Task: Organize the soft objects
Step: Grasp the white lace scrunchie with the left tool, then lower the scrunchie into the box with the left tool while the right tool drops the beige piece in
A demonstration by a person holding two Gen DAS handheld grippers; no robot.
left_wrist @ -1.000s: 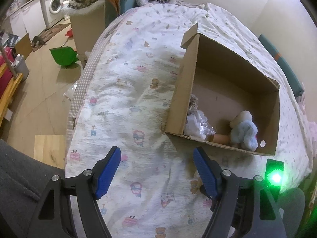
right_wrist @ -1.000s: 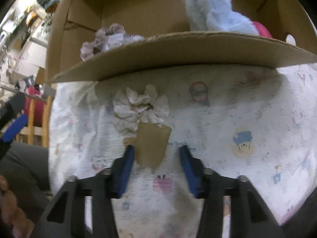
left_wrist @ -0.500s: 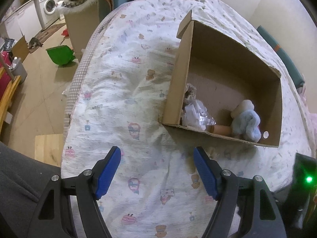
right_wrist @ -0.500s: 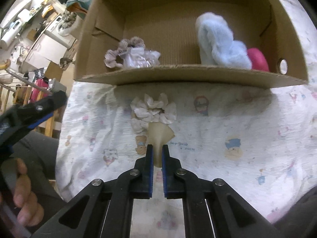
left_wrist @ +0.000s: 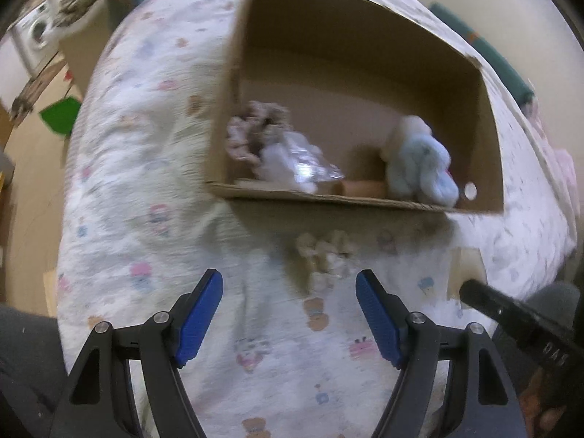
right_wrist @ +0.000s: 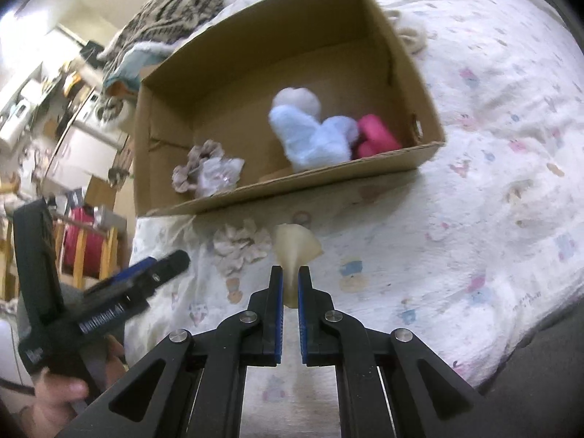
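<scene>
Box: open brown cardboard box (right_wrist: 233, 84) sits ahead of your right gripper (right_wrist: 290, 284), clamped on beige cloth piece (right_wrist: 294, 244). Left gripper (left_wrist: 288, 306) spread wide, nearest the ruffled cream scrunchie (left_wrist: 325, 255) on the bedspread.

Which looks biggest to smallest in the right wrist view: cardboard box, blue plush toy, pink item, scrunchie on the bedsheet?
1. cardboard box
2. blue plush toy
3 and 4. scrunchie on the bedsheet and pink item: look alike in size; the pink one is partly hidden and farther away, so unranked.
</scene>
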